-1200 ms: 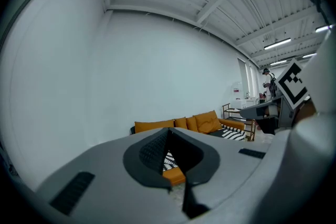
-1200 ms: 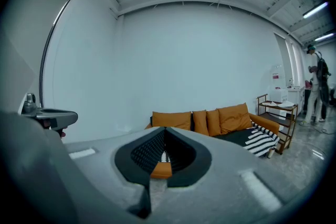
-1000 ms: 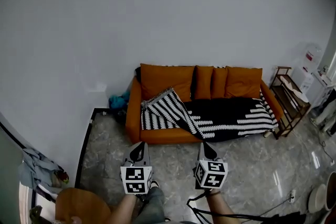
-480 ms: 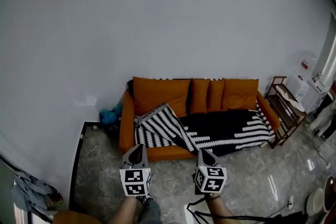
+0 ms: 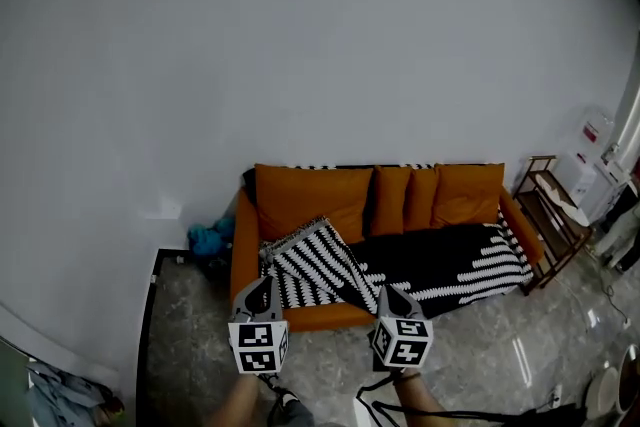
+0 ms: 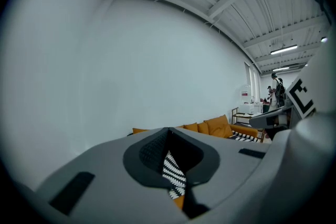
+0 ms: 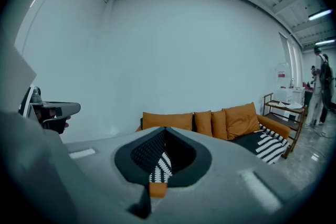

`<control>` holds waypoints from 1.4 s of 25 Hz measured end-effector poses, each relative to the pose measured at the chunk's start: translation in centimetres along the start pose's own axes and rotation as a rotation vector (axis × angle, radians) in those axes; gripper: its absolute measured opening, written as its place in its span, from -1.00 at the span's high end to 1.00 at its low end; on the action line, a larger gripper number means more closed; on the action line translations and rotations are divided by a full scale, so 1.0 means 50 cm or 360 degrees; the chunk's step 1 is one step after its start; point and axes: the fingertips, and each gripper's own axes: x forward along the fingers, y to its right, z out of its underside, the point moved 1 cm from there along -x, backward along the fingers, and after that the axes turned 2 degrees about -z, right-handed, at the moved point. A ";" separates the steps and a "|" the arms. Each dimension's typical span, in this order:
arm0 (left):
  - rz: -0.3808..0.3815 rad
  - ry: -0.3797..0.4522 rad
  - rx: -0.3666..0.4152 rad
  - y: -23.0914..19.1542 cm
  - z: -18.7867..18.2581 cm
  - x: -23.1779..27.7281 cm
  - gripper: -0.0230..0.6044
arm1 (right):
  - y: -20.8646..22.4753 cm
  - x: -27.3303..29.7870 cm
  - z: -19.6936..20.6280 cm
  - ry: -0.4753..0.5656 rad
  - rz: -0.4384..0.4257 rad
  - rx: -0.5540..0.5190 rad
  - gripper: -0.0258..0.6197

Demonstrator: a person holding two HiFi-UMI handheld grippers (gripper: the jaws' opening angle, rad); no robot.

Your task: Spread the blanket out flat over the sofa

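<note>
An orange sofa (image 5: pixel 300 195) stands against the white wall, also seen in the right gripper view (image 7: pixel 168 120). A black-and-white patterned blanket (image 5: pixel 420 260) lies over its seat. It is rumpled, with a folded striped flap (image 5: pixel 315 260) at the left and the black part reaching the right arm. My left gripper (image 5: pixel 265 285) and right gripper (image 5: pixel 389 291) hover side by side just before the sofa's front edge. Both are shut and hold nothing. In the left gripper view the left gripper (image 6: pixel 168 130) has its jaws meeting. The right gripper (image 7: pixel 165 129) looks the same in its own view.
A wooden side rack (image 5: pixel 548 205) stands at the sofa's right end, with a water dispenser (image 5: pixel 597 130) beyond it. A blue bundle (image 5: pixel 208 237) lies by the sofa's left arm. A black cable (image 5: pixel 400 410) trails on the marble floor near my feet. A person (image 7: pixel 321 86) stands far right.
The sofa now sits lower in the head view, closer to both grippers' tips. The wooden seat at the bottom left has left the picture. Both grippers have stayed shut.
</note>
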 end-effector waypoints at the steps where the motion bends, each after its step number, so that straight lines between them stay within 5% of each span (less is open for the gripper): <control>1: -0.0001 -0.0006 -0.0002 -0.010 -0.002 0.017 0.96 | -0.001 0.021 -0.008 0.0000 0.0001 0.0003 0.91; 14: -0.0029 -0.0125 -0.0023 -0.094 0.027 0.161 0.96 | 0.010 0.188 -0.014 -0.0077 0.0028 0.0059 0.91; 27: -0.0243 -0.0152 -0.0138 -0.092 0.044 0.238 0.96 | 0.040 0.328 -0.059 -0.0121 -0.0181 -0.0047 0.91; 35: -0.0304 -0.0266 -0.0162 -0.090 0.091 0.285 0.96 | 0.056 0.401 -0.020 -0.0225 -0.0272 -0.0025 0.91</control>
